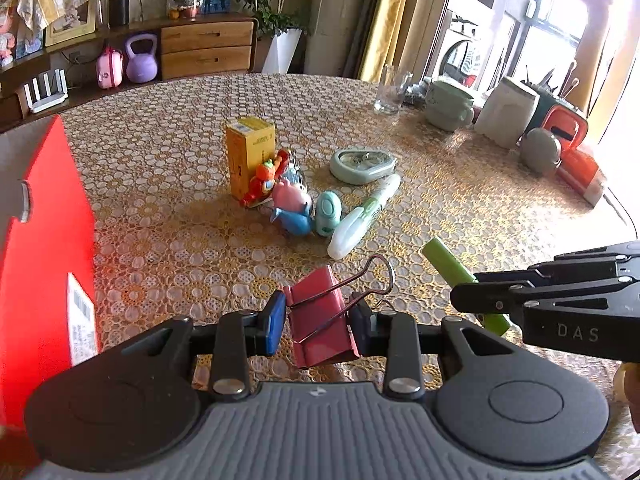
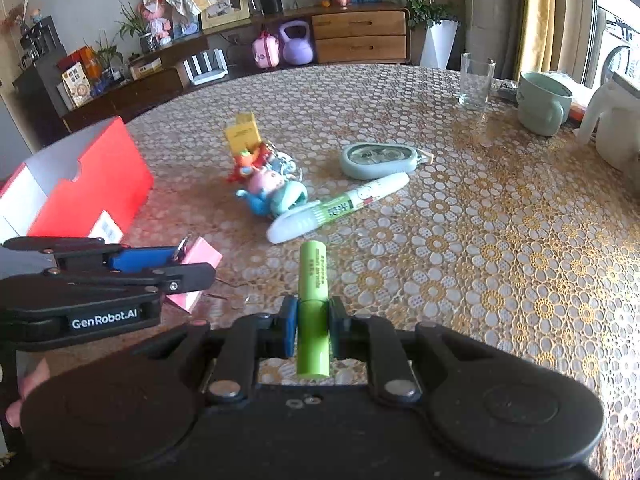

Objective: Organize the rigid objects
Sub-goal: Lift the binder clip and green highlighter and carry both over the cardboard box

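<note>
My left gripper [image 1: 318, 326] is shut on a pink binder clip [image 1: 320, 320], its blue pads pressing both sides and the wire handles sticking up. My right gripper [image 2: 313, 326] is shut on a green cylindrical battery [image 2: 314, 300] that points away along the fingers. The two grippers hang side by side above the table; the right gripper's body shows at the right edge of the left wrist view with the battery [image 1: 448, 264] poking out. The open red box [image 2: 92, 188] stands to the left. A pile of small objects lies in the middle of the table.
The pile holds a yellow carton [image 1: 248, 156], toy figures [image 1: 292, 204], a teal fob [image 1: 329, 212], a white-green marker [image 1: 362, 216] and a mint oval case [image 1: 362, 166]. A glass [image 2: 475, 80], mug [image 2: 542, 102] and white jug [image 2: 616, 128] stand at the far right.
</note>
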